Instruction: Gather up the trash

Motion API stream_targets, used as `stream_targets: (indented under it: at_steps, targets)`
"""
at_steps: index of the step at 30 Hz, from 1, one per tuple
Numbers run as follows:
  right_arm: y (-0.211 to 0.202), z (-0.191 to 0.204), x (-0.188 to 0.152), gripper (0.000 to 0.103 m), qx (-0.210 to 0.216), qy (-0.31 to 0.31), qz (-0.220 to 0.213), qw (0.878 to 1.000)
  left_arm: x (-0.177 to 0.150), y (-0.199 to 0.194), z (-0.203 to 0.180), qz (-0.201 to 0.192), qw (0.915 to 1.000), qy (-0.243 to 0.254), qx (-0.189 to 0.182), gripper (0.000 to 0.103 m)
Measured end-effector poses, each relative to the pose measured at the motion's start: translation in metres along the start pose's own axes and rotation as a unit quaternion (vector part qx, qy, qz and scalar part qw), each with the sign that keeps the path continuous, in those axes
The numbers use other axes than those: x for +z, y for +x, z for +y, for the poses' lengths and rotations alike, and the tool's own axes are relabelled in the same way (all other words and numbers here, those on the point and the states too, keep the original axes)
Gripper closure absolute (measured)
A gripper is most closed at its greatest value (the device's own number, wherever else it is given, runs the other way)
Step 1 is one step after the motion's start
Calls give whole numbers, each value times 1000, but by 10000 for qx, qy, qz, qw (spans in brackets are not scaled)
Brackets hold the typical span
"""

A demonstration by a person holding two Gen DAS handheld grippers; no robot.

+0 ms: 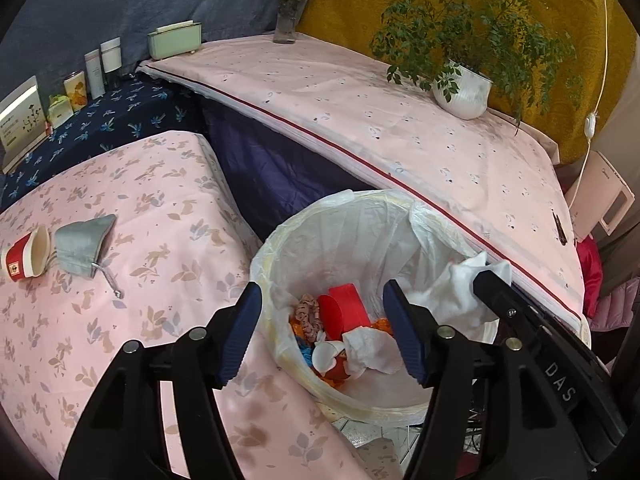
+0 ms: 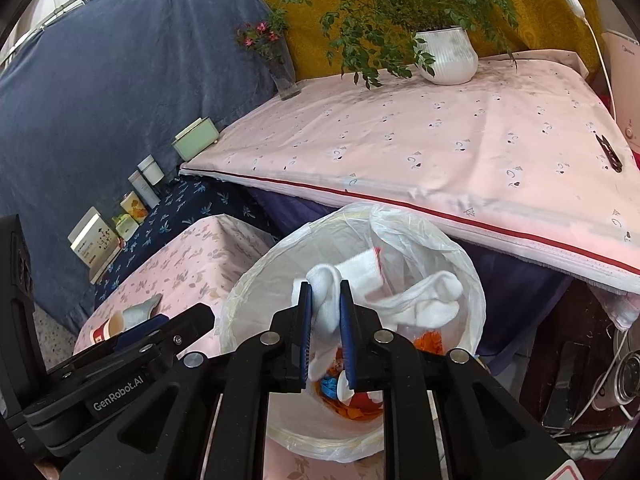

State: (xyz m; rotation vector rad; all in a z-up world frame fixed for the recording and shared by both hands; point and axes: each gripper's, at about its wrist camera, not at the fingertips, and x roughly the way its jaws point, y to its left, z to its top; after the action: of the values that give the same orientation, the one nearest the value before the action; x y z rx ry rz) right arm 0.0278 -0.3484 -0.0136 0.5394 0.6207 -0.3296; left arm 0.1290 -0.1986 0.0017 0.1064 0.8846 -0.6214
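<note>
A white bin with a plastic liner (image 1: 280, 248) stands beside the pink-clothed table (image 1: 120, 280); it holds red, orange and white trash (image 1: 344, 312). My left gripper (image 1: 324, 332) is open and empty over the bin's near rim. My right gripper (image 2: 325, 332) is shut on a white sock (image 2: 420, 300) and holds it over the bin (image 2: 256, 280); the sock also shows in the left wrist view (image 1: 452, 292). A red paper cup (image 1: 24, 256) lies on its side on the table next to a grey pouch (image 1: 82, 244).
A higher pink-covered surface (image 1: 400, 136) runs behind the bin, with a white plant pot (image 1: 462, 90), a glass vase of flowers (image 1: 288, 16) and a green box (image 1: 174, 40). Small bottles and boxes (image 1: 92, 76) line the dark floral cloth at left. Cables and devices (image 2: 600, 380) lie at right.
</note>
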Motion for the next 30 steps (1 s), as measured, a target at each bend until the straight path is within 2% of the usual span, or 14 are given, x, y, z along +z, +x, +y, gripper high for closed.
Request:
stream_targets:
  at_steps: [3, 7, 9, 15, 30]
  targets:
    - [2, 4, 0, 83, -14, -6, -6, 10000, 0, -2, 9, 0, 9999, -116, 14, 41]
    - [-1, 10, 1, 67, -2, -15, -76, 10000, 1, -4, 19, -17, 9998, -208, 76, 40]
    - [-3, 13, 2, 64, 1, -29, -109, 9999, 0, -5, 23, -29, 9996, -249, 101, 37]
    - [-7, 25, 4, 55, 6, -140, -165, 9998, 0, -11, 35, -88, 9992, -346, 169, 36]
    - [-4, 71, -9, 44, 25, -681, -47, 9977, -8, -27, 77, -198, 9970, -621, 428, 35]
